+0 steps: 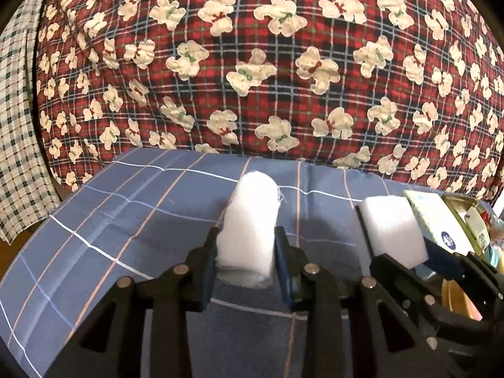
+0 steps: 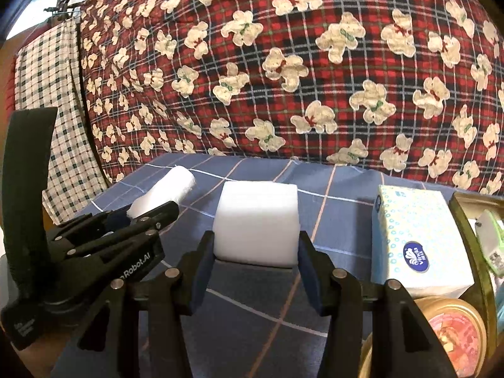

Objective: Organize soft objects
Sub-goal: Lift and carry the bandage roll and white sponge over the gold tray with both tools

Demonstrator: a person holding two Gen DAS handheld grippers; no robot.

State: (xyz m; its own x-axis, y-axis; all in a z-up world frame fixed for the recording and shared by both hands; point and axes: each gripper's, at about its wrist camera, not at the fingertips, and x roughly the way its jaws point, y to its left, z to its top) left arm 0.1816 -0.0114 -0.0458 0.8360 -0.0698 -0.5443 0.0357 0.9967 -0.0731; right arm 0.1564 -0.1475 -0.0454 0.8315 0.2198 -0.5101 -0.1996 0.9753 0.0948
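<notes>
- Over the blue checked counter [image 1: 132,220], left gripper [image 1: 246,252] clamps white roll [image 1: 252,214], long axis pointing away.
- Right gripper [image 2: 255,252] squeezes white foam block [image 2: 256,220], tissue box [image 2: 415,236] just right.

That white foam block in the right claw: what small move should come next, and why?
Probably carry the white foam block rightwards and set it beside the pale blue tissue box. The right claw already grips it, and bare blue checked cloth lies between them.
</notes>
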